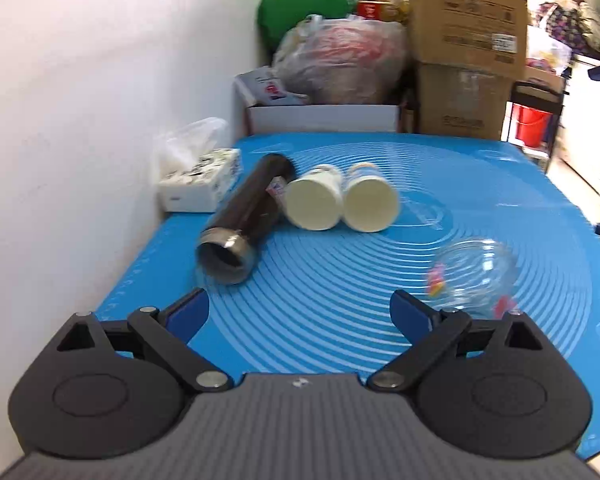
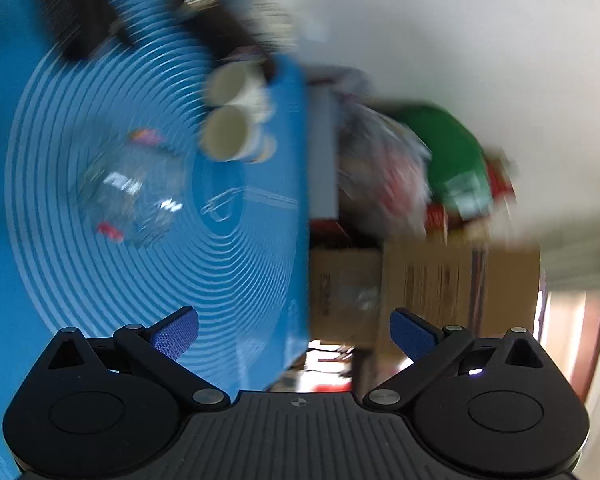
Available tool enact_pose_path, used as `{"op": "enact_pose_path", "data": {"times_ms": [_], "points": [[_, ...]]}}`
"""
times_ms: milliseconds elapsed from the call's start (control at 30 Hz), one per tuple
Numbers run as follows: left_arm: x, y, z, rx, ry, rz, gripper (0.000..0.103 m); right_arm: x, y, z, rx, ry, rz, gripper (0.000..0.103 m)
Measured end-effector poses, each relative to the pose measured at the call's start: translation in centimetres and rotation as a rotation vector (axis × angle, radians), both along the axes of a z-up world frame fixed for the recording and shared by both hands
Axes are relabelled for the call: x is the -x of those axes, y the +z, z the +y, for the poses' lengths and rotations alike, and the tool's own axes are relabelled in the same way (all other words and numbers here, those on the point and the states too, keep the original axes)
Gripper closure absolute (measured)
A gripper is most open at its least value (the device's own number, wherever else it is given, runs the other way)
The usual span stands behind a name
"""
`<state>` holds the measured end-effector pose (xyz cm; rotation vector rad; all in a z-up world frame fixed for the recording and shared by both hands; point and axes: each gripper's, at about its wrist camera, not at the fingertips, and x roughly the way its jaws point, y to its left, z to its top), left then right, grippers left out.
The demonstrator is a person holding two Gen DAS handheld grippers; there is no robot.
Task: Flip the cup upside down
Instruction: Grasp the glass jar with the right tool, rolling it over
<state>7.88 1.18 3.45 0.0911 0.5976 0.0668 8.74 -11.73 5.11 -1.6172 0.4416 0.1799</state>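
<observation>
The left tool (image 1: 298, 312) and right tool (image 2: 294, 330) are both hovering spread, gripping nothing. The glass cup (image 1: 474, 276) is sitting on the blue mat (image 1: 340, 280) toward the worktop's right edge, apart from two white cups (image 1: 342, 202) and a dark flask (image 1: 246, 220).

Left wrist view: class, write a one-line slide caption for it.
Open left hand-held gripper hovers over a blue mat facing a black flask, two paper cups on their sides and a glass cup.

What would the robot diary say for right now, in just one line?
left gripper: open, empty | right gripper: open, empty, rolled sideways | glass cup: on mat, untouched | paper cups: lying down
</observation>
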Motion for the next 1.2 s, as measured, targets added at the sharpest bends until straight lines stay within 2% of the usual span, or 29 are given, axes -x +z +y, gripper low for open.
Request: {"op": "enact_pose_path", "data": {"times_ms": [167,233,400,500,633,800,1200], "points": [[0.4,-0.9,1.7,0.017,0.02,0.007,0.007,0.1,-4.3,1.7,0.436,0.167,0.046,0.0],[0.4,-1.2,2.0,0.01,0.026,0.003,0.007,0.0,-5.9,1.8,0.576,0.241,0.07,0.0],[0.3,-2.0,2.5,0.018,0.041,-0.012,0.007,-0.5,-8.8,2.5,0.802,0.382,0.107,0.0],[0.2,-2.2,2.5,0.006,0.019,-0.012,0.007,-0.4,-10.4,2.5,0.917,0.486,0.139,0.0],[-0.2,-2.3,3.2,0.049,0.018,-0.003,0.007,0.0,-12.1,2.7,1.008,0.583,0.217,0.0],[-0.5,-2.5,3.5,0.059,0.016,0.006,0.006,-0.1,-13.8,2.6,1.098,0.658,0.272,0.002],[-1.2,-3.2,4.6,0.083,0.028,0.035,0.007,-1.1,-15.6,3.3,1.132,0.676,0.357,0.013]]}}
